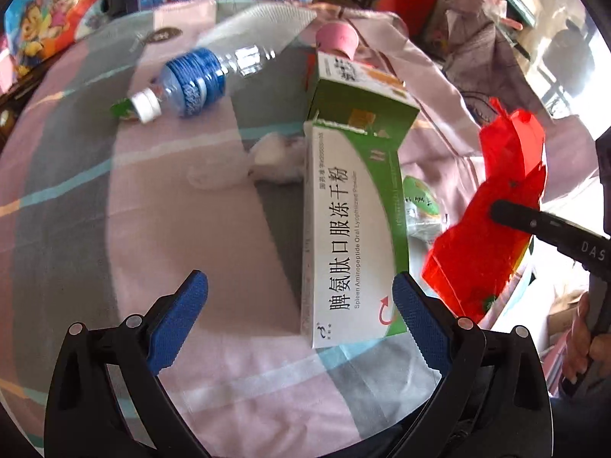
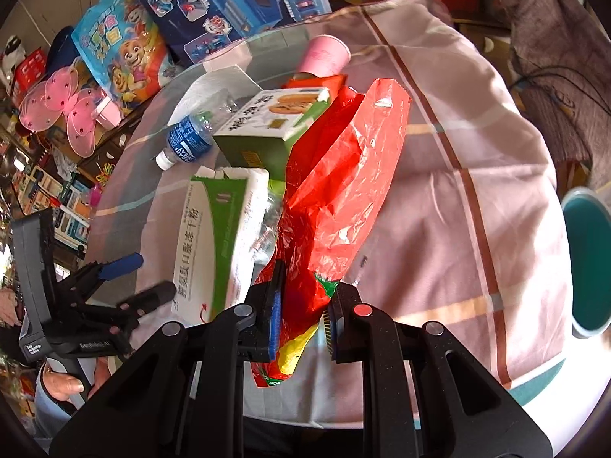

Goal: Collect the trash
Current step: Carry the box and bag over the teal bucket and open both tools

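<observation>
Red plastic bag (image 2: 343, 175) is pinched in the right claw (image 2: 305, 316); left claw (image 1: 299, 320) gapes wide, empty.

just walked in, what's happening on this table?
Trash pickup by a person with two handheld grippers. The right gripper is shut on a red plastic bag, holding it beside the clutter. The left gripper is open and empty over the white-and-green medicine box. A water bottle, a green snack box, a pink cup and a crumpled tissue lie loose on the table.

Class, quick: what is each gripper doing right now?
Left gripper: jaws wide open, holding nothing.
Right gripper: jaws closed on the red plastic bag.
</observation>
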Available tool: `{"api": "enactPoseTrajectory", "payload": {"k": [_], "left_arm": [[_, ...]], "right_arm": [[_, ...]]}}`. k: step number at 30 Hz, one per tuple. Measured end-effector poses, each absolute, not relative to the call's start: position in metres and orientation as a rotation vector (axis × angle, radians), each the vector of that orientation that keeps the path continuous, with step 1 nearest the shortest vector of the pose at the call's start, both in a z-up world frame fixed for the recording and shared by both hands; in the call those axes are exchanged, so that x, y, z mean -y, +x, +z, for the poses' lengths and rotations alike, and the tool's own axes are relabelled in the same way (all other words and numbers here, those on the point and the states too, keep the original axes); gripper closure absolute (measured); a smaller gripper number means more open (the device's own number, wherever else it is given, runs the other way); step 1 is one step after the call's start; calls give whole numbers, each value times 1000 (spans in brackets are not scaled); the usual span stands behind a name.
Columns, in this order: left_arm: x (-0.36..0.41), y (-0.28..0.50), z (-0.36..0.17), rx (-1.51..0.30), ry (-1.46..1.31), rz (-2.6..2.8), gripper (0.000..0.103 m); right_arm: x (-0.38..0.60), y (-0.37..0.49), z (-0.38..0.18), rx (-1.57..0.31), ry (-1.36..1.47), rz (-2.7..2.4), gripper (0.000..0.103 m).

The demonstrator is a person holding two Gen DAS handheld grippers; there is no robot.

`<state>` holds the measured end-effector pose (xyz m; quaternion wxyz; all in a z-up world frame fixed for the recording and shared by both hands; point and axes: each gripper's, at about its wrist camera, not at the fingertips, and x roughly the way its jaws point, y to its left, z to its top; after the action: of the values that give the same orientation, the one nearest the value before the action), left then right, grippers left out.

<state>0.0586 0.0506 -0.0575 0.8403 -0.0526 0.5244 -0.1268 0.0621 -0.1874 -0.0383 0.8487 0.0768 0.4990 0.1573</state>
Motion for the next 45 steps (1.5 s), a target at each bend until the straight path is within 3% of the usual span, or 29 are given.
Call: {"api": "enactPoseTrajectory", "payload": {"k": [5, 10, 11, 12, 24, 33, 45], "left_arm": [[-20, 68, -65, -1143, -103, -328, 6], [20, 69, -68, -1099, 101, -248, 7], [19, 71, -71, -1104, 88, -227, 28], [16, 73, -72, -1117, 69, -222, 30], [29, 58, 27, -919, 95, -206, 30], [180, 93, 42, -895, 215, -481, 30], [364, 130, -18, -1024, 399, -777, 30]], "right_arm": [[201, 62, -45, -1069, 160, 270, 86], [221, 60, -50, -1073, 192, 233, 86], [225, 60, -49, -1066, 199, 230, 86], [228, 59, -47, -1060, 206, 230, 86], [295, 60, -19, -925, 339, 228, 86], [453, 26, 8, -752, 487, -66, 86], [584, 5, -23, -771, 603, -380, 86]]}}
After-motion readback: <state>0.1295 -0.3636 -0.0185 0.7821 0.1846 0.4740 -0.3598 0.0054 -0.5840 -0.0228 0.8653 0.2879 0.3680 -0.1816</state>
